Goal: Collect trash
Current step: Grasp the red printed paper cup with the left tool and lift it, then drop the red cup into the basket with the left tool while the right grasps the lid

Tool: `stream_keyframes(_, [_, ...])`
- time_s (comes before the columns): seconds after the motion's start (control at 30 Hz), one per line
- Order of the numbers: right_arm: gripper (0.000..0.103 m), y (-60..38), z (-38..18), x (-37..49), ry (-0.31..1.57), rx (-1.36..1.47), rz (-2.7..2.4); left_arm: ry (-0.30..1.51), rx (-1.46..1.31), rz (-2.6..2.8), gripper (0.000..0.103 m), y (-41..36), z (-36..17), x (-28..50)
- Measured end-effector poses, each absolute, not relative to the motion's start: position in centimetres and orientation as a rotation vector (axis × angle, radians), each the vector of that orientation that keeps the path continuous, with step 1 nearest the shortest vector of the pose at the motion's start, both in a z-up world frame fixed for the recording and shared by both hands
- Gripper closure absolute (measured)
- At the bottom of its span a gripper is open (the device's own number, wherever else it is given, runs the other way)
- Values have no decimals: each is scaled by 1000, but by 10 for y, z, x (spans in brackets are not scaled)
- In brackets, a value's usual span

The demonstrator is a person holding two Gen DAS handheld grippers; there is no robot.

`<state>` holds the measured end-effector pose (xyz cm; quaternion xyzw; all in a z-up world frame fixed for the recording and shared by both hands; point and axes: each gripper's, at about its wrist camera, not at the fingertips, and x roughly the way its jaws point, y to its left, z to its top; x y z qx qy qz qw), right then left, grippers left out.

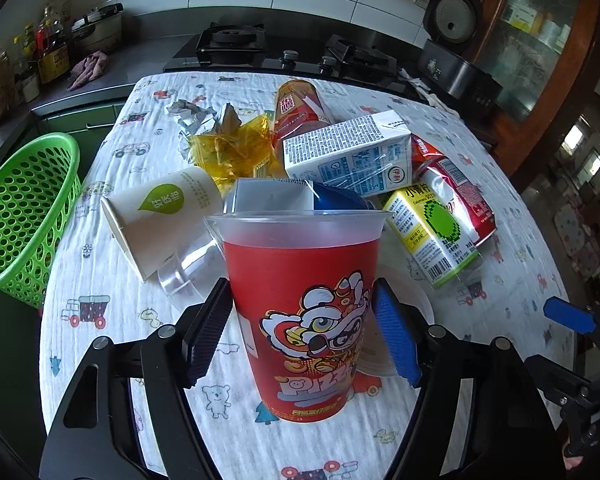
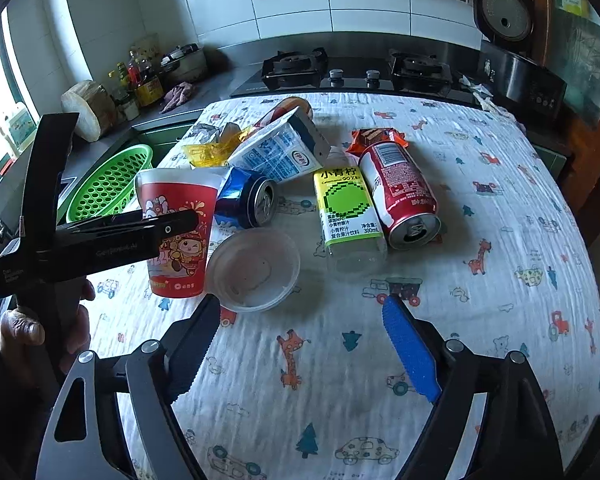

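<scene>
A red cup with a lion print (image 1: 304, 300) (image 2: 176, 216) stands upright on the patterned tablecloth. My left gripper (image 1: 300, 283) is shut on it, its pads (image 1: 208, 332) against both sides of the cup. Behind the cup lie a white paper cup (image 1: 160, 216), a milk carton (image 1: 348, 156), a blue can (image 2: 248, 200), a yellow-label bottle (image 2: 348, 208) and a red can (image 2: 400, 192). My right gripper (image 2: 302, 300) hovers open above the cloth with nothing between its fingers. A clear plastic lid (image 2: 256, 268) lies just beyond its black finger.
A green perforated basket (image 1: 24, 216) (image 2: 108, 184) sits off the table's left edge. Yellow cellophane (image 1: 232, 152) and crumpled foil lie at the back. Beyond the table are a gas stove (image 1: 280, 48), a rice cooker (image 2: 512, 56) and bottles on the counter.
</scene>
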<state>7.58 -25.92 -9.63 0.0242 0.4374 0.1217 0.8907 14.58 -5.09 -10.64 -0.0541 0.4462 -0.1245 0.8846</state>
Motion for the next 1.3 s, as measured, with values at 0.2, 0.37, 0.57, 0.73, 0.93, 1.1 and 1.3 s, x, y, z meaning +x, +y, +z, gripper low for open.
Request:
stream_keyframes(0.2, [38, -252, -112, 87, 951, 83, 289, 906, -118, -272, 34, -44, -100, 133])
stream_keyframes(0.37, [53, -246, -131, 103, 993, 124, 298, 871, -130, -272, 34, -31, -87, 117])
stream_keyframes(0.57, [68, -238, -150, 124, 1041, 142, 289, 830, -152, -250, 34, -6, -70, 100])
stream_keyframes(0.73, [75, -235, -161, 137, 1055, 174, 269, 800, -164, -222, 34, 18, -58, 92])
stream_keyframes(0.93, [85, -239, -177, 150, 1080, 198, 204, 768, -177, -180, 34, 50, -47, 92])
stream_keyframes(1.1, [93, -240, -177, 149, 1063, 213, 191, 753, -195, -127, 34, 82, -42, 99])
stream_keyframes(1.3, [97, -228, -152, 136, 986, 104, 169, 730, -200, -46, 34, 127, -34, 113])
